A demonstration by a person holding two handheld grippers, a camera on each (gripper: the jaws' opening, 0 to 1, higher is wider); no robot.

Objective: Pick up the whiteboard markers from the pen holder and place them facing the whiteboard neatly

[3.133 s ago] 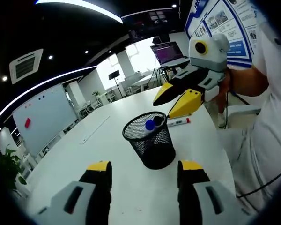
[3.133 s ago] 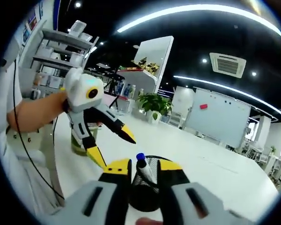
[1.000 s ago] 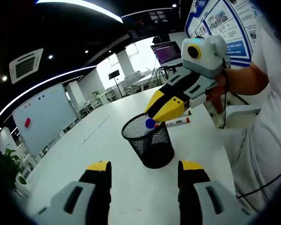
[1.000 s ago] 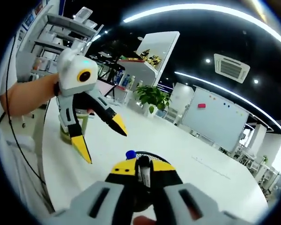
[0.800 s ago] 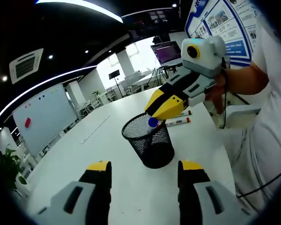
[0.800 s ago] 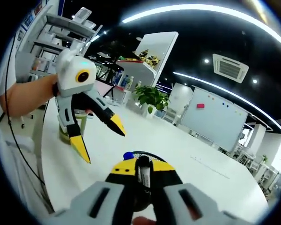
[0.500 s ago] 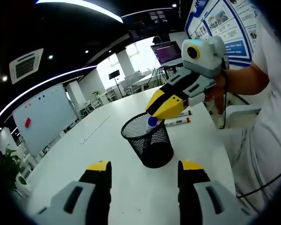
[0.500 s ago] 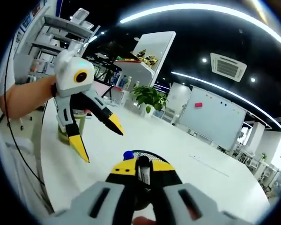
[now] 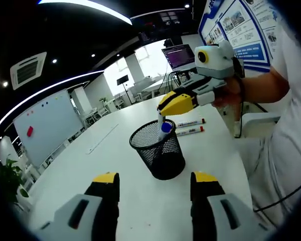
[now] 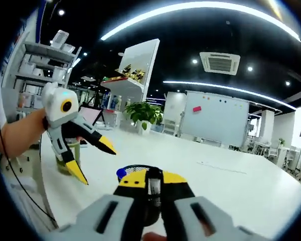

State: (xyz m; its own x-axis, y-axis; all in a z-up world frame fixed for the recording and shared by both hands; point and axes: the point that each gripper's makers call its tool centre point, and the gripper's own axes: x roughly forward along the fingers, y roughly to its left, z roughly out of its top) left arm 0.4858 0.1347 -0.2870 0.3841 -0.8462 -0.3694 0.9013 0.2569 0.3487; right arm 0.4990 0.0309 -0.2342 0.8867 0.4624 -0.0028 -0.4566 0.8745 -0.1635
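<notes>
A black mesh pen holder (image 9: pixel 159 155) stands on the white table (image 9: pixel 115 170). My right gripper (image 9: pixel 171 105), held in a hand, hovers just above it, shut on a blue-capped marker (image 9: pixel 163 128) whose blue end hangs at the holder's rim. In the right gripper view the marker's body (image 10: pixel 152 186) sits between the closed yellow jaws, its blue cap (image 10: pixel 121 173) poking out left over the holder's rim (image 10: pixel 136 167). Two red-capped markers (image 9: pixel 190 127) lie side by side behind the holder. My left gripper (image 9: pixel 155 179) is open in front of the holder, also seen as the left gripper (image 10: pixel 92 159). The whiteboard (image 9: pixel 46 125) stands far off.
A person's arm (image 9: pixel 271 85) and body close the table's right side. A laptop (image 9: pixel 178 55) sits at the far end, and a long white strip (image 9: pixel 103 138) lies on the table left of the holder. A green jar (image 10: pixel 70 153) and a potted plant (image 10: pixel 143 113) stand beyond.
The right gripper, open above the holder three seconds ago, closed on the blue-capped marker and has now risen and rolled, drawing the marker up. The left gripper stayed put.
</notes>
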